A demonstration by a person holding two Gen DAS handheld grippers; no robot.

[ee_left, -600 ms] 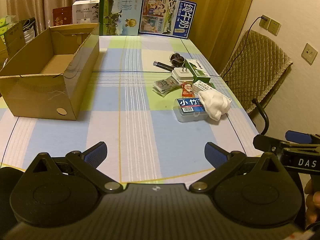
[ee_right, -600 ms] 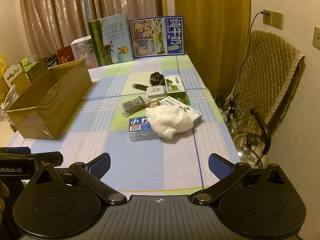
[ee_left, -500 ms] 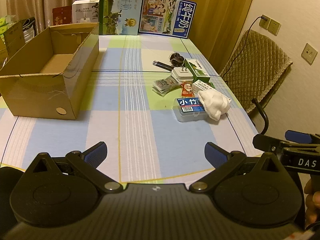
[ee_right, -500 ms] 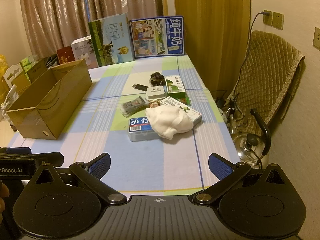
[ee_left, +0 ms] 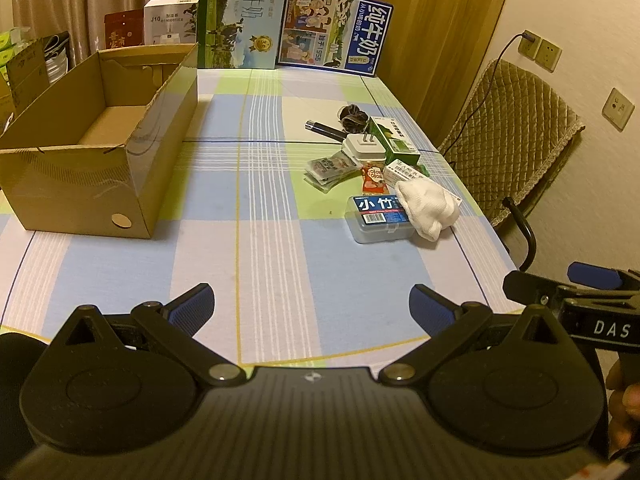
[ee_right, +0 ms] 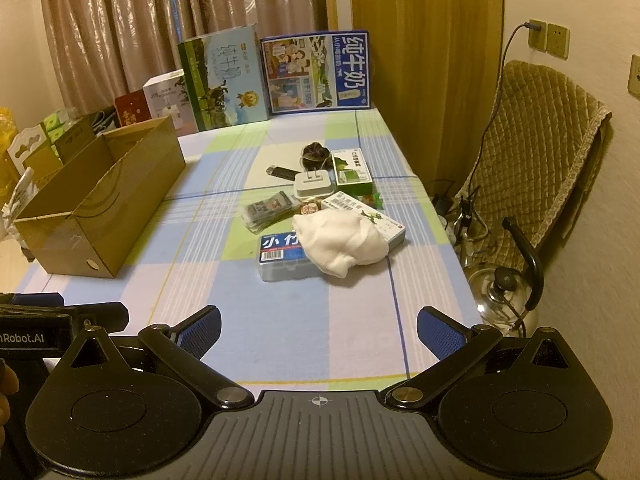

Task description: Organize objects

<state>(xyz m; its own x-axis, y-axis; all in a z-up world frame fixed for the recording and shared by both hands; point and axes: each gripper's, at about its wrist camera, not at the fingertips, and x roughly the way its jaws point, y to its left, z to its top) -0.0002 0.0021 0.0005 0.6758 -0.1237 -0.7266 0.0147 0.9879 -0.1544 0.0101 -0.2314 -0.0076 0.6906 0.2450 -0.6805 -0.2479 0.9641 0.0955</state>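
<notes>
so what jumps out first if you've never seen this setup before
The huddle of small items on the checked tablecloth, topped by a crumpled white cloth draped over a clear plastic case, sits right of centre. To the left stands an open cardboard box, apparently empty. Both tools, left and right, are open near the table's front edge.

We see an open cardboard box (ee_left: 100,160), empty, standing upright. Right of the box, well apart, small items lie clustered: a white cloth (ee_left: 428,208) partly covers a clear plastic case (ee_left: 376,220).
</notes>
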